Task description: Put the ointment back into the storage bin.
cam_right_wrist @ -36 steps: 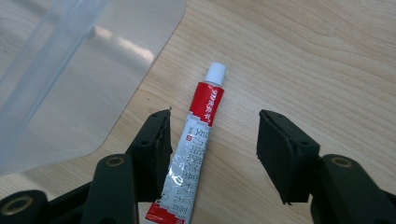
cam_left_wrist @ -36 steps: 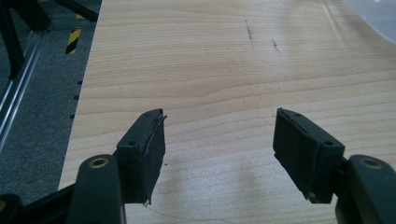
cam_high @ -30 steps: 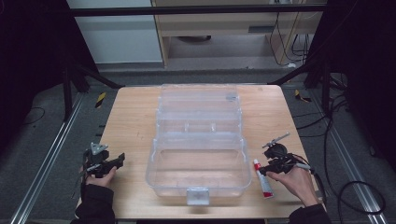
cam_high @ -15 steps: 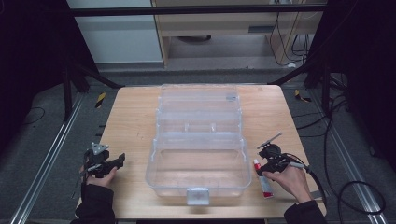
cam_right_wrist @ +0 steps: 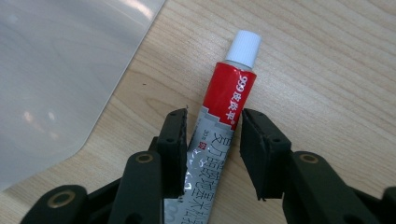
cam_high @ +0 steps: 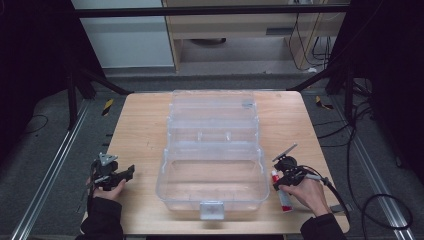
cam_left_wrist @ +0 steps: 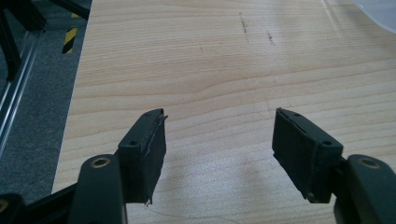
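Note:
A red and silver ointment tube (cam_right_wrist: 229, 100) with a white cap lies flat on the wooden table (cam_high: 140, 130), just right of the clear plastic box (cam_high: 165, 185). My right gripper (cam_right_wrist: 212, 114) straddles the tube's middle, its jaws having just been closing, and the pads stand right beside the tube's sides without pressing on it. From the high view the right gripper (cam_high: 276, 181) hangs over the tube (cam_high: 284, 200) near the front right. My left gripper (cam_high: 131, 171) rests at the front left, open, with bare wood between its jaws (cam_left_wrist: 219, 114).
The clear box stands open in the middle of the table, tiers stepped toward the back, a latch (cam_high: 211, 210) at its front. Its rounded corner (cam_right_wrist: 56, 70) lies close to the left of the tube. The table's left edge (cam_left_wrist: 70, 116) drops to grey floor with metal rails.
My right gripper has sunk onto the tube and its jaws have narrowed around it. The left hand has stayed in place.

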`<state>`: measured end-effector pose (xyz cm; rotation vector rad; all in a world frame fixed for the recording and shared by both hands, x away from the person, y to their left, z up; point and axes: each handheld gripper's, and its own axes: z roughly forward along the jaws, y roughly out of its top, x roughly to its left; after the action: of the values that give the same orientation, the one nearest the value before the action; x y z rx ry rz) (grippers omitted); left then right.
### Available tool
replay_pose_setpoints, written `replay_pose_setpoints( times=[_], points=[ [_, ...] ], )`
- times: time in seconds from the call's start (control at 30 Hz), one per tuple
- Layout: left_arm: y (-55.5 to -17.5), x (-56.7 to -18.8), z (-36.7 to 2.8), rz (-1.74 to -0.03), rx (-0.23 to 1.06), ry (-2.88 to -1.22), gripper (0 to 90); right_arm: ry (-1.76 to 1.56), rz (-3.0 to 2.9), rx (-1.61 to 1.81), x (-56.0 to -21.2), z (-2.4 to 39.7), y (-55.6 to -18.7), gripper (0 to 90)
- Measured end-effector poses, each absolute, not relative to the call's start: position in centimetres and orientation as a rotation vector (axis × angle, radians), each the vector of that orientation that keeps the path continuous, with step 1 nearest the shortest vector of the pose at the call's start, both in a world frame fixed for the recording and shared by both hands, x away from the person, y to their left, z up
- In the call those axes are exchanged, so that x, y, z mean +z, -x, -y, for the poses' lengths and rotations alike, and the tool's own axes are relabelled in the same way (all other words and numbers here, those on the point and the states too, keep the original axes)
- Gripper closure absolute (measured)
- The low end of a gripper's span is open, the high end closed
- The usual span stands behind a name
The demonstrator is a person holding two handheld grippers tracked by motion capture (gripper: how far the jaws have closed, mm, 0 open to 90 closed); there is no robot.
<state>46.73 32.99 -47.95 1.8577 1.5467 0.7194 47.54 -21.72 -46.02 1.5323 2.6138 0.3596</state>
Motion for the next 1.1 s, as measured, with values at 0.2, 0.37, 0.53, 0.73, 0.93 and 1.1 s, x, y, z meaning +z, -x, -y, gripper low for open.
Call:
replay_pose_setpoints(
  times=[0.2,0.37,0.53,0.73,0.93,1.1],
  points=[
    [-46.8,-48.0,-32.9,-1.546,0.714,-1.866,35.3,-1.540,-2.619,0.335,-46.2,21.5,-47.7,64.2],
    [-46.8,-48.0,-32.9,-1.546,0.712,-1.870,35.3,-1.545,-2.620,0.315,-46.5,21.4,-47.8,67.0],
    [-46.8,-48.0,-32.8,-1.545,0.714,-1.875,35.3,-1.544,-2.632,0.281,-46.5,21.3,-48.0,69.4],
    [-46.8,-47.9,-32.8,-1.542,0.713,-1.877,35.4,-1.536,-2.636,0.284,-46.0,21.8,-48.0,69.8],
    [-46.8,-48.0,-32.6,-1.543,0.713,-1.884,35.4,-1.552,-2.603,0.421,-44.4,23.2,-47.7,69.9],
    [-46.9,-48.1,-32.6,-1.548,0.714,-1.886,35.4,-1.569,-2.530,0.534,-43.1,24.4,-47.5,70.0]
  ],
)
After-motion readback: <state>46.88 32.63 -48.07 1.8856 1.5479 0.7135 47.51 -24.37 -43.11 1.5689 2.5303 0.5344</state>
